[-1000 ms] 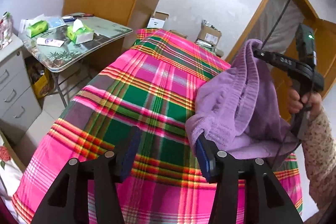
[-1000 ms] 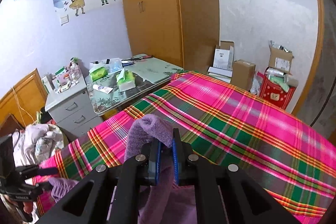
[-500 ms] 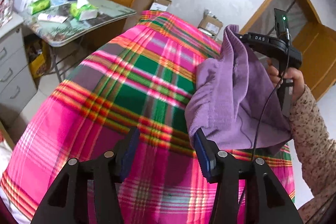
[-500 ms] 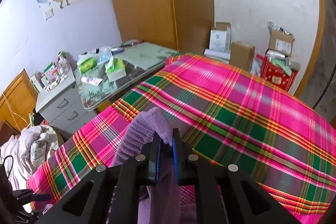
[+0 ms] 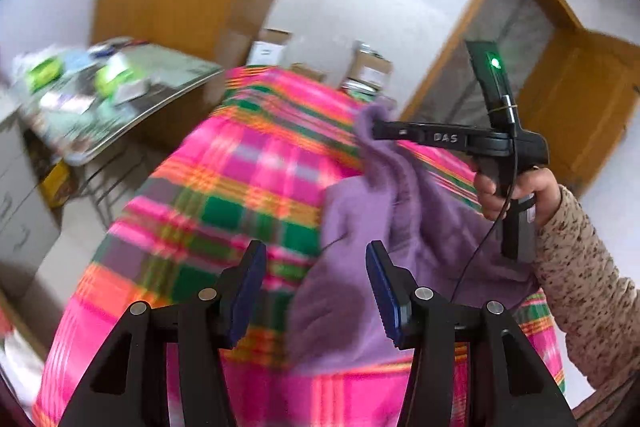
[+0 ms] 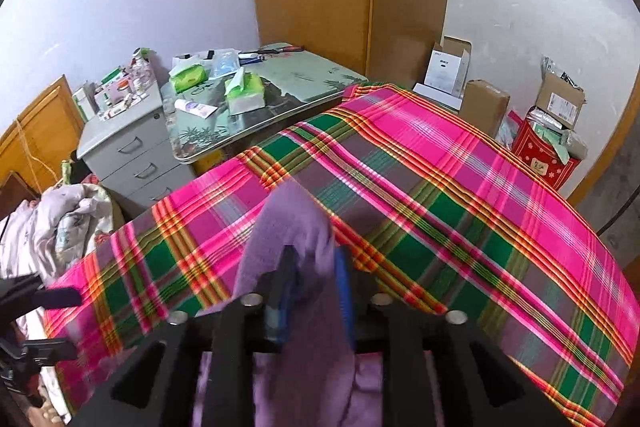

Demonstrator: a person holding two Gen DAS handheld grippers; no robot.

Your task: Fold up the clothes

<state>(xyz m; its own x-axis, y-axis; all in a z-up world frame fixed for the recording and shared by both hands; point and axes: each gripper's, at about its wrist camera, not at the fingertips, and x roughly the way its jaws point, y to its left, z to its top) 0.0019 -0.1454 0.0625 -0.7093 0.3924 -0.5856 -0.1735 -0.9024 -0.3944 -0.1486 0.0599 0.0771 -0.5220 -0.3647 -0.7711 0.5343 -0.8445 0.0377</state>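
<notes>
A purple fleece garment (image 5: 420, 227) hangs bunched over a bed covered with a pink and green plaid blanket (image 5: 224, 195). A hand in a speckled sleeve holds my right gripper (image 5: 374, 131) at the garment's top edge. In the right wrist view the right gripper (image 6: 314, 263) has its jaws opening, with a fold of the purple garment (image 6: 288, 223) loose between the blue pads. My left gripper (image 5: 316, 267) stands open near the garment's lower left part; its pads do not press the cloth. The left wrist view is blurred by motion.
Left of the bed stand a folding table (image 6: 304, 79) with tissue packs and a grey drawer cabinet (image 6: 132, 143). A heap of clothes (image 6: 60, 219) lies at the near left. Cardboard boxes (image 6: 484, 103) and a red box (image 6: 544, 155) line the far wall.
The right gripper's jaws have parted from a tight grip on the purple fold. The garment has come lower toward the blanket. The left gripper has swung, and the cloth now sits between its fingers.
</notes>
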